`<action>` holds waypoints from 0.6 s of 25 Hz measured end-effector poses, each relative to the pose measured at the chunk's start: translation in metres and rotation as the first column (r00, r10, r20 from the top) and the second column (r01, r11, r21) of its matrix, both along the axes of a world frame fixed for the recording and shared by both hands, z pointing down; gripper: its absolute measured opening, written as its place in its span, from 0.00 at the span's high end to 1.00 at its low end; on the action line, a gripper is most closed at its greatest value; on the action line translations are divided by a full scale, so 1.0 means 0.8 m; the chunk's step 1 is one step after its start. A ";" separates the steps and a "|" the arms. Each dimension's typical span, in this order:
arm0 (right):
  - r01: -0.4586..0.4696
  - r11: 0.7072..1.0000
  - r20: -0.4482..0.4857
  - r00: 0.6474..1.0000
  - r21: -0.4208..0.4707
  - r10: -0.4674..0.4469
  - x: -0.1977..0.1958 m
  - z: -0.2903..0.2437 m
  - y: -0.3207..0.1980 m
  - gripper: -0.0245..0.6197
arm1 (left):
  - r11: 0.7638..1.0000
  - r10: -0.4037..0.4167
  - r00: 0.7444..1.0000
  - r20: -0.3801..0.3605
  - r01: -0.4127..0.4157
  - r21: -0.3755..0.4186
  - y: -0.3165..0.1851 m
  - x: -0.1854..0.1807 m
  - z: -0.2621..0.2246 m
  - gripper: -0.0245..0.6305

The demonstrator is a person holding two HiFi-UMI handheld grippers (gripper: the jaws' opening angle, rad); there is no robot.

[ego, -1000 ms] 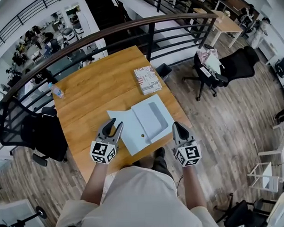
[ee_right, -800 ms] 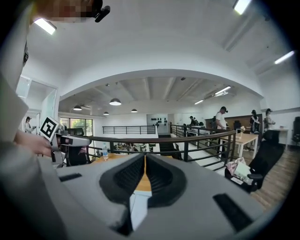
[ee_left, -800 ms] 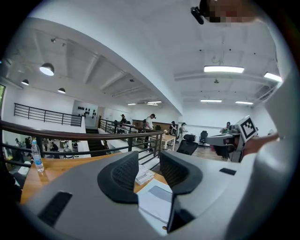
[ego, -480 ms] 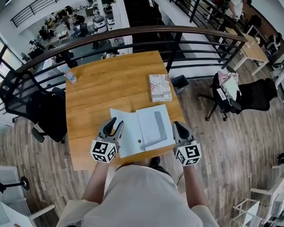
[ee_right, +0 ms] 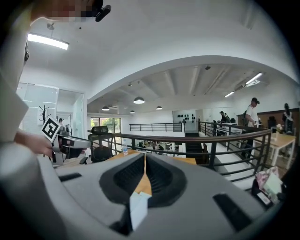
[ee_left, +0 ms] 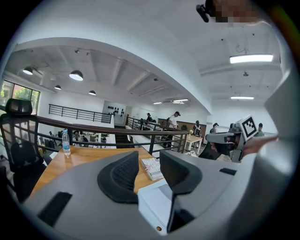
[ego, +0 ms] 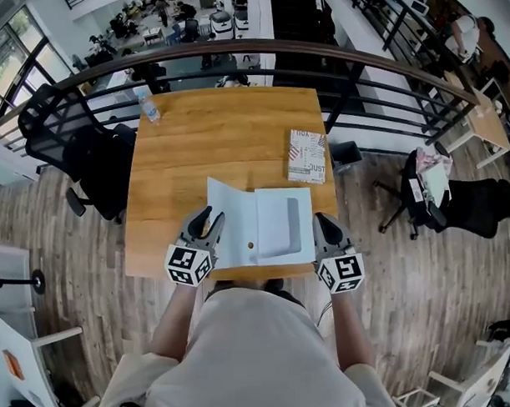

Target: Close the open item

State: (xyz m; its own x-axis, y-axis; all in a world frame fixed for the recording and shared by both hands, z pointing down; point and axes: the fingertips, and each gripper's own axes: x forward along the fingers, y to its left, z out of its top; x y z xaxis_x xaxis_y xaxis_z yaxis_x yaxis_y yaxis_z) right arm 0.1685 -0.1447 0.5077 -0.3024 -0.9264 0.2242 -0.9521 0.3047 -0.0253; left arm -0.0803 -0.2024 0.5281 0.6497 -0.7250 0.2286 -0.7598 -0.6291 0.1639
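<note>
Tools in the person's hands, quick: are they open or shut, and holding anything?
Left tool: open, gripping nothing.
Right tool: shut, gripping nothing.

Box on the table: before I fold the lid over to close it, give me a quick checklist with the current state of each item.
1. Box open, lid lying flat to the left of the tray: ok, ready to fold.
2. Left gripper at the lid's left edge, jaws apart, pinching nothing: ok.
3. Right gripper beside the tray's right edge, jaws together, holding nothing: ok.
4. Book apart from the box, outside the lid's path: ok.
5. Bottle at the table's far left corner: ok.
6. Tray free of anything that would block the lid: cannot tell.
</note>
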 end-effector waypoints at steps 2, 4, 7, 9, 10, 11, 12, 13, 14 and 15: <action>0.026 1.000 0.003 1.000 -0.005 -0.026 -0.003 0.002 -0.002 0.94 | 1.000 -0.022 1.000 0.004 0.022 -0.011 0.006 -0.004 0.004 0.76; 0.052 0.999 0.008 0.999 -0.010 -0.052 -0.006 0.005 -0.004 0.94 | 0.999 -0.045 0.999 0.011 0.045 -0.021 0.012 -0.007 0.008 0.76; 0.085 0.996 0.017 0.996 -0.017 -0.084 -0.005 0.010 -0.007 0.94 | 0.997 -0.075 0.997 0.020 0.076 -0.034 0.020 -0.006 0.016 0.76; 0.108 0.994 0.023 0.994 -0.023 -0.107 -0.005 0.014 -0.008 0.94 | 0.994 -0.097 0.995 0.025 0.098 -0.042 0.024 -0.007 0.020 0.76; 0.120 0.992 0.026 0.993 -0.027 -0.119 -0.005 0.016 -0.009 0.94 | 0.993 -0.110 0.994 0.029 0.111 -0.044 0.025 -0.008 0.022 0.76; 0.131 0.991 0.029 0.991 -0.032 -0.130 -0.005 0.018 -0.010 0.94 | 0.991 -0.123 0.992 0.032 0.125 -0.046 0.027 -0.009 0.024 0.76; 0.143 0.989 0.032 0.989 -0.036 -0.142 -0.005 0.020 -0.011 0.94 | 0.989 -0.138 0.990 0.037 0.139 -0.049 0.029 -0.010 0.026 0.76; 0.155 0.987 0.034 0.987 -0.039 -0.154 -0.005 0.021 -0.012 0.94 | 0.987 -0.152 0.988 0.041 0.154 -0.051 0.031 -0.012 0.027 0.76; 0.167 0.985 0.037 0.985 -0.041 -0.166 -0.005 0.023 -0.012 0.94 | 0.985 -0.165 0.985 0.046 0.167 -0.053 0.033 -0.014 0.028 0.76; 0.178 0.983 0.040 0.984 -0.043 -0.176 -0.006 0.023 -0.013 0.94 | 0.982 -0.176 0.983 0.051 0.179 -0.054 0.035 -0.015 0.028 0.76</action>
State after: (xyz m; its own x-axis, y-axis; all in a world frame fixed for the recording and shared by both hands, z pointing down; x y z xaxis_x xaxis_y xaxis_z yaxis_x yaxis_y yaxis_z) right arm 0.1640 -0.1555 0.5264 -0.4694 -0.8465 0.2513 -0.8814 0.4661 -0.0764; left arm -0.0924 -0.1747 0.5508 0.4995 -0.8126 0.3002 -0.8662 -0.4738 0.1589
